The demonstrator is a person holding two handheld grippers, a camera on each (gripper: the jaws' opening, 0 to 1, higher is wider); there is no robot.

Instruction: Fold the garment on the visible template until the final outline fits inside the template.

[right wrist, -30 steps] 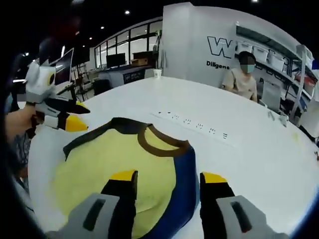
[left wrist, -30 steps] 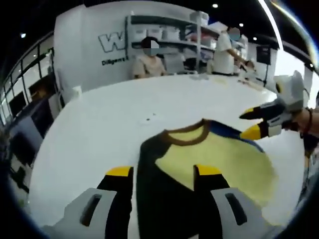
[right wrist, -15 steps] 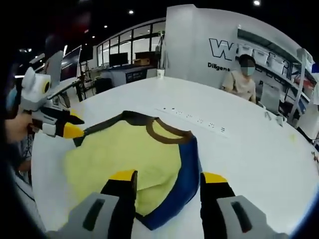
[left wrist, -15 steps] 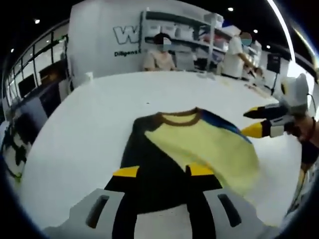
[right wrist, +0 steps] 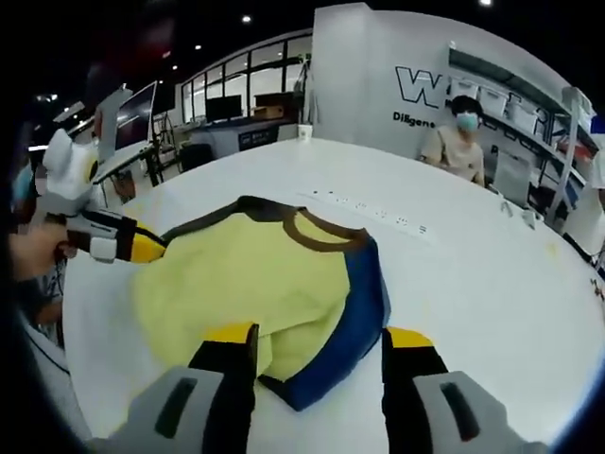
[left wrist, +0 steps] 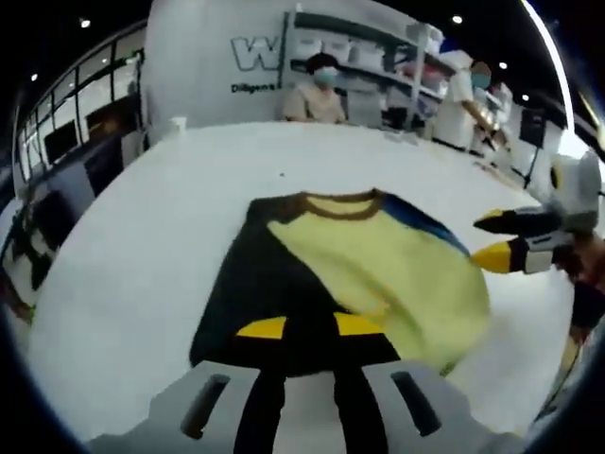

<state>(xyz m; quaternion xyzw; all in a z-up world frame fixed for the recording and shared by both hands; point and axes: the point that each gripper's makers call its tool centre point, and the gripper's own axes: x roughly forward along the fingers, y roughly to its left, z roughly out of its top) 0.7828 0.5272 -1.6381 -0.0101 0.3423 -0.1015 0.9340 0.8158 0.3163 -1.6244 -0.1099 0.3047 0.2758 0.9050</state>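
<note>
The shirt lies on the white tabletop just ahead of both grippers, collar away from them. It is partly folded — the yellow front is bunched and doubled over itself, with a dark panel showing on one side and a blue one on the other.

In the left gripper view, the left gripper has its yellow tips close together at the near edge of the dark panel; they look pinched on the cloth, though the blur leaves me unable to tell whether fabric is really held. The right gripper comes in from the right, tips apart, just beside the yellow edge.

In the right gripper view, the right gripper stands wide open, one jaw over the yellow cloth, the other over bare tabletop, the blue hem between them. Nothing is in its grasp.

No template outline is visible on the tabletop, so fit cannot be checked. By my reading the fold is at an early-to-middle stage — the sides have started coming in, but the outline is loose and lumpy. Left to do: flatten the bunched yellow layer, bring the sides in squarely, and fold the length down.
</note>
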